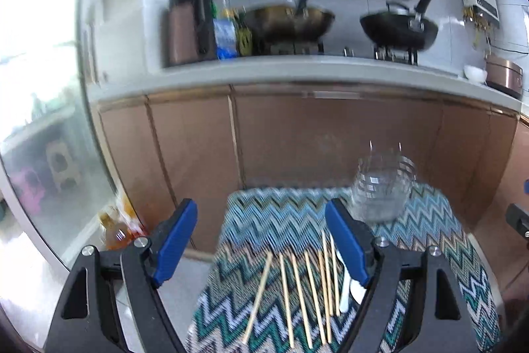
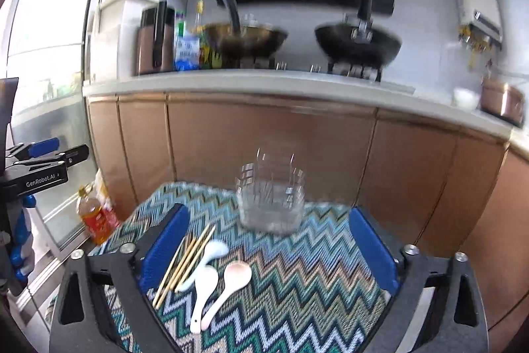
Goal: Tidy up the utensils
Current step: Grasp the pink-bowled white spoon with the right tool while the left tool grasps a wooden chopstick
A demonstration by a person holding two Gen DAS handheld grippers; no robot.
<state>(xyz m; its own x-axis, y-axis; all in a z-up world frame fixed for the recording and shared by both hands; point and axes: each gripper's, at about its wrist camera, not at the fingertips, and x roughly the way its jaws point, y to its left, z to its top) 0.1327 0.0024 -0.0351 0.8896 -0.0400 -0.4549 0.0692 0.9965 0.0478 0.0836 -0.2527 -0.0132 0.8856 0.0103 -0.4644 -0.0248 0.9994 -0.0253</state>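
Several wooden chopsticks [image 1: 299,290] lie spread on a zigzag-patterned cloth [image 1: 264,220], with white spoons [image 1: 345,290] partly hidden behind my left gripper's right finger. A clear wire-framed holder [image 1: 382,187] stands at the cloth's far right. My left gripper [image 1: 261,240] is open and empty above the chopsticks. In the right wrist view the chopsticks [image 2: 185,263] and three white spoons [image 2: 215,286] lie at the left of the cloth [image 2: 314,270], and the holder [image 2: 271,197] stands at the far middle. My right gripper [image 2: 267,250] is open and empty above the cloth.
A kitchen counter [image 1: 297,68] with two woks [image 1: 291,22] and bottles stands behind the cloth, above brown cabinet doors [image 1: 297,138]. An oil bottle [image 2: 94,217] stands on the floor left of the table. The left gripper shows at the left edge of the right wrist view [image 2: 43,161].
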